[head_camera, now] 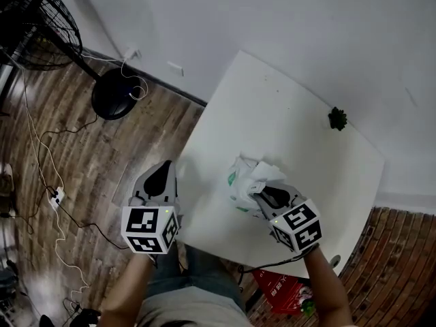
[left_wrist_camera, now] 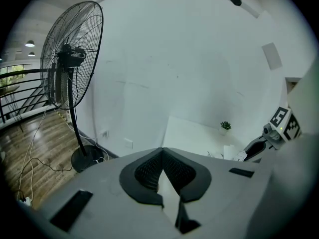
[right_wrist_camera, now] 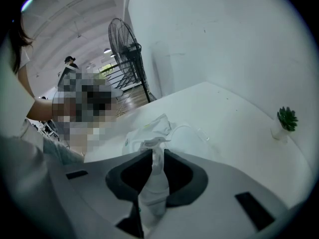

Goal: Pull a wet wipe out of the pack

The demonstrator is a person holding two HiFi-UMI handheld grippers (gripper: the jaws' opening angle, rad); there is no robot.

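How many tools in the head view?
2. Left tool hangs left of the table, shut, empty. Right tool is over the table, shut on the wet wipe.

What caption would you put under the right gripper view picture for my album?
Right hand-held gripper pinching a twisted white wet wipe, its soft white pack lying on the white table.
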